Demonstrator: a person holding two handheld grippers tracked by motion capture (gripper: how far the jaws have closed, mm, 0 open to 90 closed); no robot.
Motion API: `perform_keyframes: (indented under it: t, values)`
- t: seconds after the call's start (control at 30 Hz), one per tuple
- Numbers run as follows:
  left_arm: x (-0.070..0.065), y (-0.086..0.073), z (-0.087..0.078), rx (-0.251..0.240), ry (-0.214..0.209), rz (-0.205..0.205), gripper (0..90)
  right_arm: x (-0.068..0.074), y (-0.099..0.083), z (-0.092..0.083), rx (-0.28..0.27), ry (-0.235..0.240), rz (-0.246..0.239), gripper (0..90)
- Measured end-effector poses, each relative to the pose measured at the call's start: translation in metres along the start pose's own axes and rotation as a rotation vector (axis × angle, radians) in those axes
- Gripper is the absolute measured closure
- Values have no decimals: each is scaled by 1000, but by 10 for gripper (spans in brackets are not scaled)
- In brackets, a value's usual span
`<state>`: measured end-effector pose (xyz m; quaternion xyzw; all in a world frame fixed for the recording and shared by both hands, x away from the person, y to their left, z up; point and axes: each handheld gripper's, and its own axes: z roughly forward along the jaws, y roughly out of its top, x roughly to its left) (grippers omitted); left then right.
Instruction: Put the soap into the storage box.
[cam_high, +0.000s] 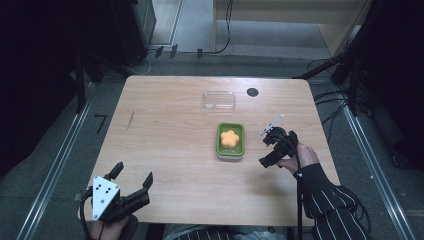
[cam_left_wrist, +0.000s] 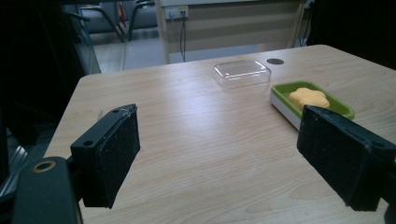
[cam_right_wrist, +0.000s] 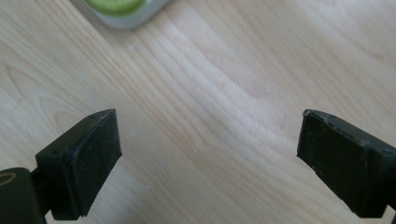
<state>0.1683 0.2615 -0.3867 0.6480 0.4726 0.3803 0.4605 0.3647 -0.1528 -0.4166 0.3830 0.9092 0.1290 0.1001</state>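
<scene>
Orange soap (cam_high: 229, 138) sits in a green dish (cam_high: 220, 148) mid-table (cam_high: 170, 150), with a clear lid (cam_high: 219, 100) and dark disc (cam_high: 252, 92) beyond. The right tool (cam_high: 264, 147) hovers just beside the dish, released; the left tool (cam_high: 134, 176) gapes empty, well apart.

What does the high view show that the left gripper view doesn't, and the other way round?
The high view alone takes in both grippers from outside: the left gripper at the near left corner, the right gripper beside the dish, plus a striped sleeve and the floor around the table. The left gripper view alone looks along its own open jaws, close up, and catches a wall socket at the back. Both share the wooden table, the green dish with its orange flower-shaped piece, the clear lid and the dark round spot.
</scene>
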Motion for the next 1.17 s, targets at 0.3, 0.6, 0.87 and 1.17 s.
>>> perform_keyframes:
  t: [0.3, 0.6, 0.87, 1.17]
  values:
    - [-1, 0, 1, 2, -1, 2, 137, -1, -29, 10, 55, 15, 33, 65]
    - [-1, 1, 1, 3, -4, 5, 138, 6, -54, 17, 99, 33, 39, 65]
    - [-1, 0, 0, 0, -1, 4, 138, 17, -67, 19, 115, 37, 42, 66]
    - [-3, 1, 1, 3, -1, 16, 138, 18, -69, 20, 112, 34, 31, 66]
